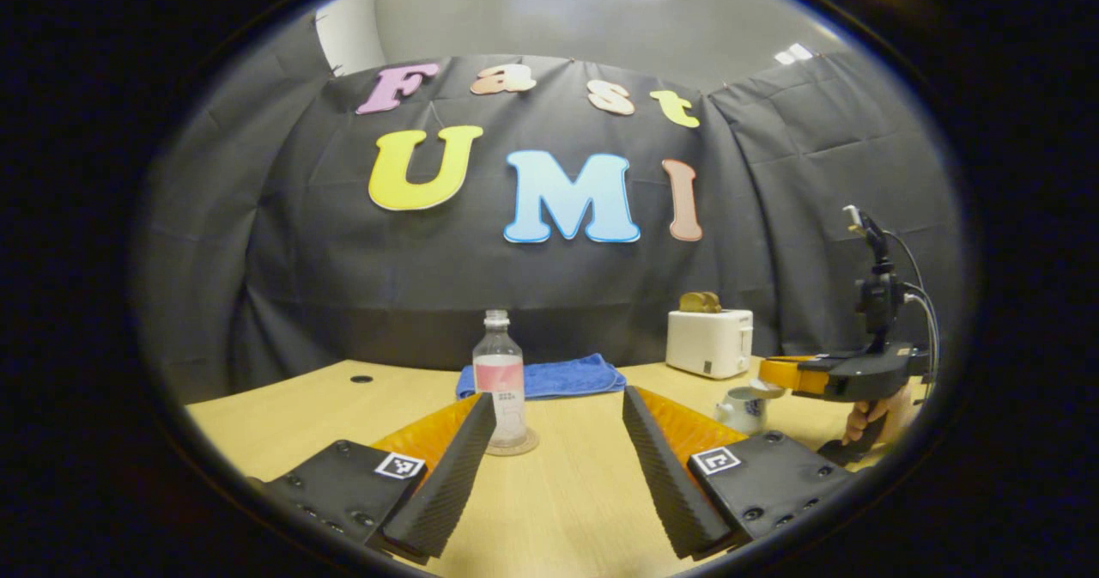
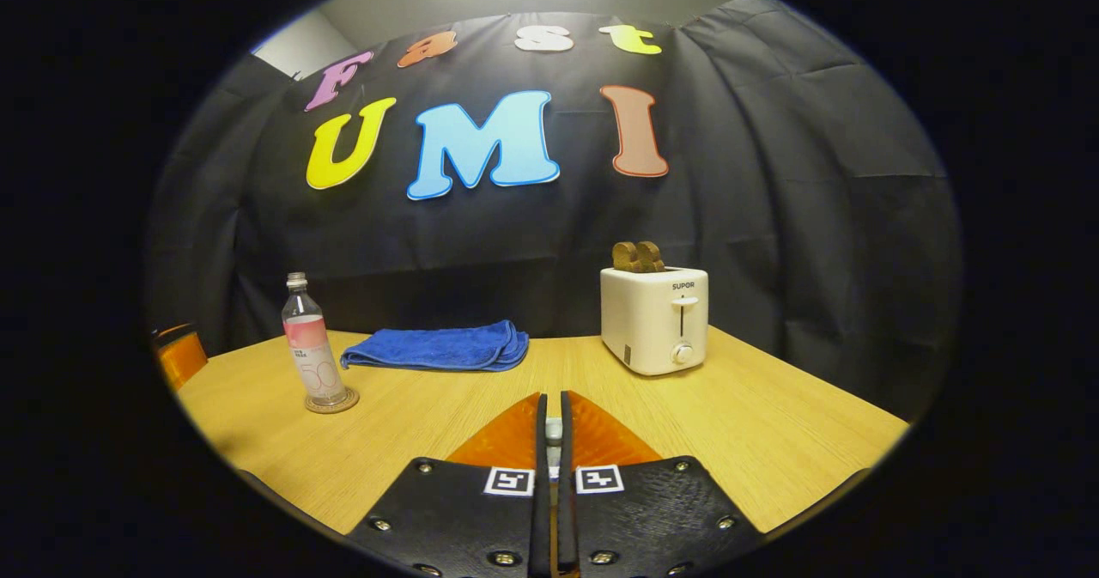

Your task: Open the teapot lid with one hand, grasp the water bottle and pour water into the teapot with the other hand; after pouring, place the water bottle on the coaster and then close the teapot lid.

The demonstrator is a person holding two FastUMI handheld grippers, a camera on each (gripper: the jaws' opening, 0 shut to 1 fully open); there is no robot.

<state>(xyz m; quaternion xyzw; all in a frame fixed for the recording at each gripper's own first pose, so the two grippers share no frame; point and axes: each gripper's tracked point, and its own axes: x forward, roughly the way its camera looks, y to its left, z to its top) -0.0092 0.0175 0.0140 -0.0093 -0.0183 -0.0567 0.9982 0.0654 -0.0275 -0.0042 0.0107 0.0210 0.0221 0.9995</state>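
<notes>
A clear capless water bottle [image 1: 500, 385] with a pink label stands upright on a round coaster [image 1: 513, 446] in the middle of the table. My left gripper [image 1: 558, 399] is open just short of it, the bottle beside its left fingertip and untouched. At the right, a small pale teapot [image 1: 740, 412] sits on the table. My right gripper [image 1: 770, 379] hovers over it, held by a hand [image 1: 865, 421], with the teapot lid [image 1: 768, 392] at its tip slightly above the pot. In the right gripper view that gripper [image 2: 552, 399] is shut on a small pale knob [image 2: 554, 431]. The bottle [image 2: 311, 346] and coaster [image 2: 331, 404] stand far left.
A white toaster [image 1: 710, 343] [image 2: 654, 320] with toast in it stands at the back right of the wooden table [image 1: 567, 492]. A folded blue towel [image 1: 549, 379] [image 2: 438, 348] lies behind the bottle. The booth's black cloth closes off the back.
</notes>
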